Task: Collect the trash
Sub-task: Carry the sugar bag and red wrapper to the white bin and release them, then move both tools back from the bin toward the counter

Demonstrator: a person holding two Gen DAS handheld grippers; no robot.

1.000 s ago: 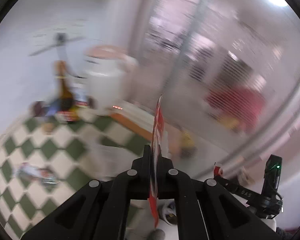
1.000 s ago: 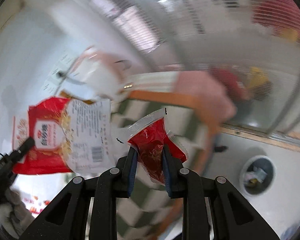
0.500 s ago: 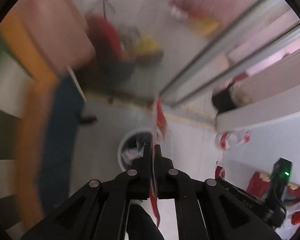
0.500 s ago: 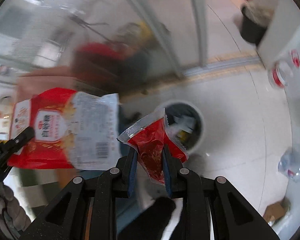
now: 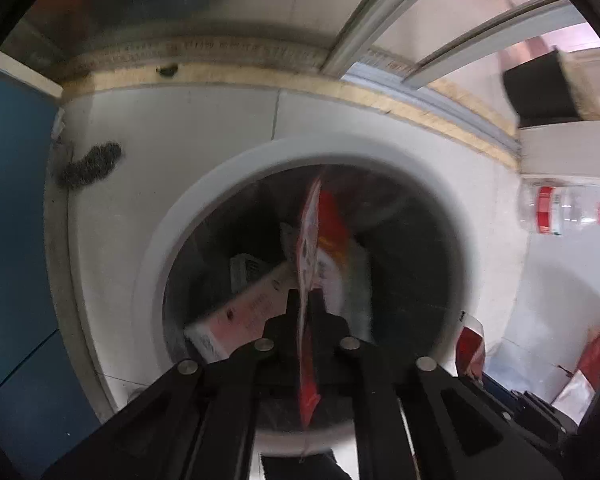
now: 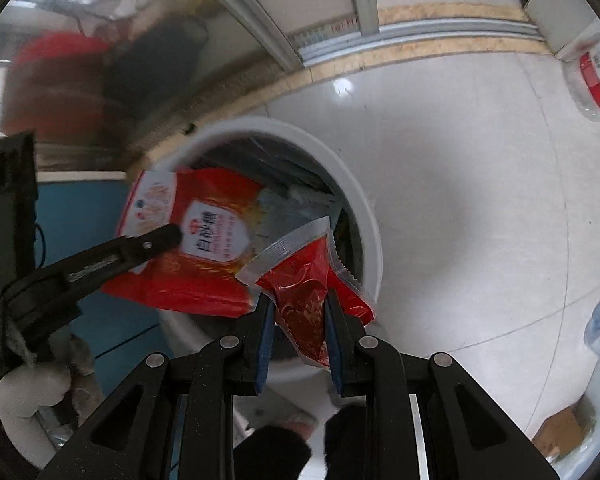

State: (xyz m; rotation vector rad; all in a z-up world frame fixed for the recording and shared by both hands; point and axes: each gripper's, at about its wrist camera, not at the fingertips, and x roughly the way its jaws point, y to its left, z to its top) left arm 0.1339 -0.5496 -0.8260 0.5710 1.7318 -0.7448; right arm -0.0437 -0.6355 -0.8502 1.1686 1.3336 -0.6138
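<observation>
Left jaws opening around a red "白砂糖" bag (image 6: 204, 236); right jaws clamp an unlabelled red sachet (image 6: 300, 296)

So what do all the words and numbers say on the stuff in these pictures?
"白砂糖": big characters on the white shield of the red sugar bag that the left gripper holds over the white bin.
Small print under those characters: too blurred to read.
Red sauce packet in the right gripper: no text I can make out.
White carton inside the bin: print too blurred.
Red label on the clear bottle: too small to read.
</observation>
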